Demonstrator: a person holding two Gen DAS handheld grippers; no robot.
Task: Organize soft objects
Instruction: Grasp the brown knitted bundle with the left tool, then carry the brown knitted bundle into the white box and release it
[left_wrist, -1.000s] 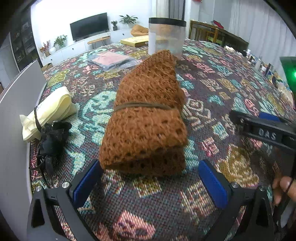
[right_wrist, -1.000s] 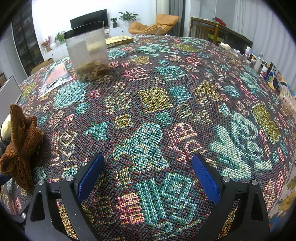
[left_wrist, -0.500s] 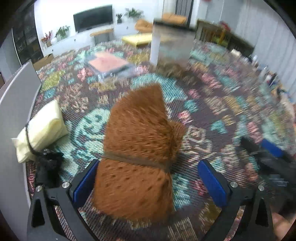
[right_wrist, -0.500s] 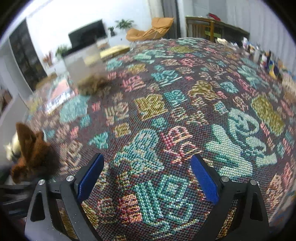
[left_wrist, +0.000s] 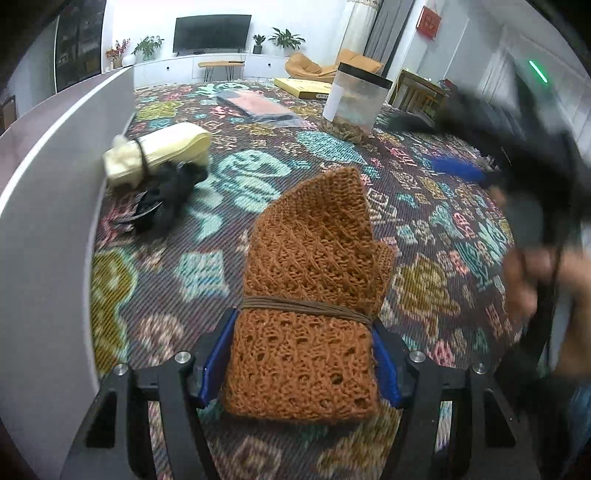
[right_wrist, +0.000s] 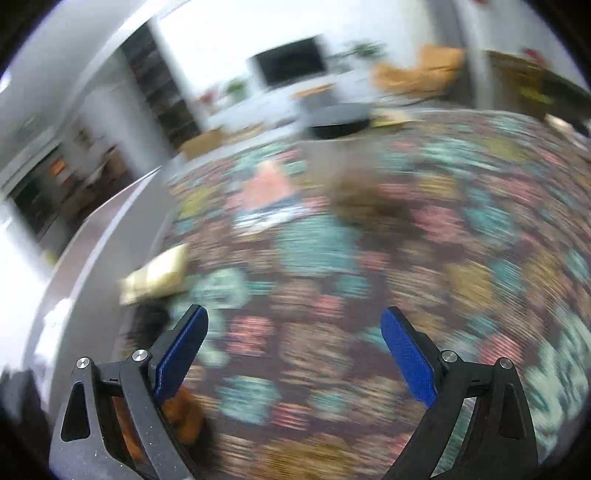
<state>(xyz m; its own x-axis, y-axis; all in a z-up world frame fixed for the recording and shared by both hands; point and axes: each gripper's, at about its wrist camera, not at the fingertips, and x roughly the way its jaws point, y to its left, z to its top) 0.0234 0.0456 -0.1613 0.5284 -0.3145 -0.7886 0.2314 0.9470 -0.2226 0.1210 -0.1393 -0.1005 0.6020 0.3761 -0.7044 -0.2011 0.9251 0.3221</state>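
A brown knitted bundle (left_wrist: 306, 295), tied round with a brown band, lies on the patterned tablecloth (left_wrist: 424, 295). My left gripper (left_wrist: 301, 332) has its jaws closing on the bundle's near end, and both blue pads touch its sides. A cream rolled cloth (left_wrist: 162, 151) and a black soft item (left_wrist: 162, 199) lie at the left by a grey panel (left_wrist: 55, 221). My right gripper (right_wrist: 293, 314) is open with nothing between its fingers. Its view is blurred, with the brown bundle (right_wrist: 184, 413) at the lower left and the cream roll (right_wrist: 159, 275) farther off.
A clear container with a black lid (left_wrist: 354, 103) stands at the back. Next to it lie a plastic bag with something pink (left_wrist: 255, 105) and a flat yellow box (left_wrist: 303, 86). A person's hand (left_wrist: 535, 273) holds the right gripper at the right edge.
My left gripper has come forward around the brown bundle and its jaws have narrowed onto it. The right gripper has risen and swung left, blurring its view.
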